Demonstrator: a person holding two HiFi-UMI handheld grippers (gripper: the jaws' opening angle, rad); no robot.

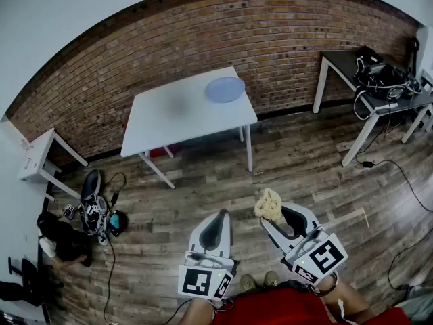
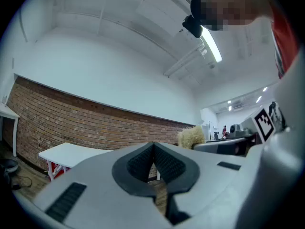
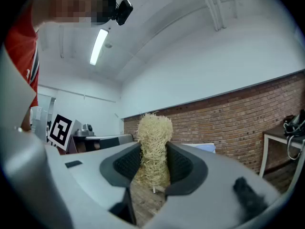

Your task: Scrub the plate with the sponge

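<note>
sponge (image 3: 153, 144) looks like rough straw-coloured fibre, plate (image 1: 224, 89) smooth pale blue, table (image 1: 172, 117) matt white, floor (image 1: 298, 161) wood planks, wall (image 1: 169, 42) rough brick.

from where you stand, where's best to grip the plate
Probably the rim on its right, coming in level from that side: the plate lies flat by the right edge of the table, so only the thin rim offers a bite.
</note>
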